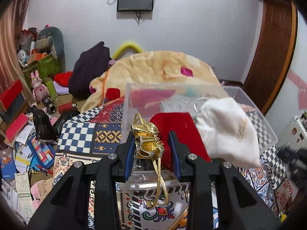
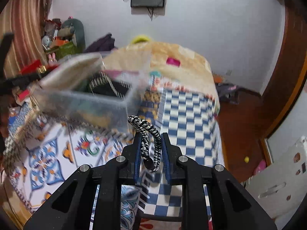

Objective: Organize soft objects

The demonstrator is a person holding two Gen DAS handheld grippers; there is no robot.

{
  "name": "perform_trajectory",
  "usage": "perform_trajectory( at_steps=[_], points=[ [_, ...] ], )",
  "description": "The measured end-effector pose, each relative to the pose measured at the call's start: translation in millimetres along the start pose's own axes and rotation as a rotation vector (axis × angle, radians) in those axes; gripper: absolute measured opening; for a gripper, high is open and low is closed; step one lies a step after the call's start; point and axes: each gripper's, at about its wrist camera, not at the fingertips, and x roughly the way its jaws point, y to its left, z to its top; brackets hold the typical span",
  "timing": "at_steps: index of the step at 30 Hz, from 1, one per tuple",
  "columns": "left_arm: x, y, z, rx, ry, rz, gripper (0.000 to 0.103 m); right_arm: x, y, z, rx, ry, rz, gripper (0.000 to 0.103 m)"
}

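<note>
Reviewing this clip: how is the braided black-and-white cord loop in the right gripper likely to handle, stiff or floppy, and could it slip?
Probably floppy: the braided cord loop bends in a tight curl between the pads of the right hand-held gripper. Likely light, since only a thin strand shows. It may slip or swing, because the rounded braid gives the flat pads little to bear on.

White wall (image 1: 191,23) at back, dark framed panel (image 1: 135,0) mounted high, loose cord below it. Brown wooden door (image 1: 272,57) at right. Striped brownish curtain (image 1: 11,44) at left. Bed (image 1: 80,136) under patchwork cover, blue-white checks and tile motifs; yellow blanket (image 1: 153,67) heaped behind. Cluttered shelf (image 1: 38,57) of boxes and toys at left. Brown floor (image 2: 239,124) beside bed.
</note>
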Motion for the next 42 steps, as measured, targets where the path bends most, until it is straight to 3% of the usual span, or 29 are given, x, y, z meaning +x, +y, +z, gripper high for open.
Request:
perform_trajectory(
  at_steps=[3, 10, 19, 22, 24, 26, 33, 42],
  points=[
    [-2, -4, -1, 0.019, 0.001, -0.013, 0.052, -17, 5, 18, -0.004, -0.071, 0.022, 0.018],
    [-18, -7, 1, 0.023, -0.039, -0.018, 0.067, -18, 31, 57, -0.024, -0.163, 0.090, 0.018],
    [-42, -4, 4, 0.009, -0.090, -0.048, 0.082, 30, 58, 69, -0.021, -0.076, 0.160, 0.019],
    [-47, -3, 4, 0.001, -0.098, -0.062, 0.083, 41, 65, 67, -0.032, -0.032, 0.162, 0.041],
    [-50, -3, 3, 0.001, -0.103, -0.065, 0.085, 42, 69, 63, -0.044, -0.031, 0.134, 0.071],
    [-52, -3, 3, 0.002, -0.108, -0.066, 0.087, 39, 71, 59, -0.061, -0.042, 0.111, 0.081],
    [-69, -6, 4, 0.003, -0.137, -0.079, 0.087, 21, 63, 64, -0.056, -0.072, 0.106, 0.082],
    [-136, -16, 16, 0.022, -0.278, -0.112, 0.087, -71, 53, 77, -0.036, -0.262, 0.134, 0.082]
  ],
)
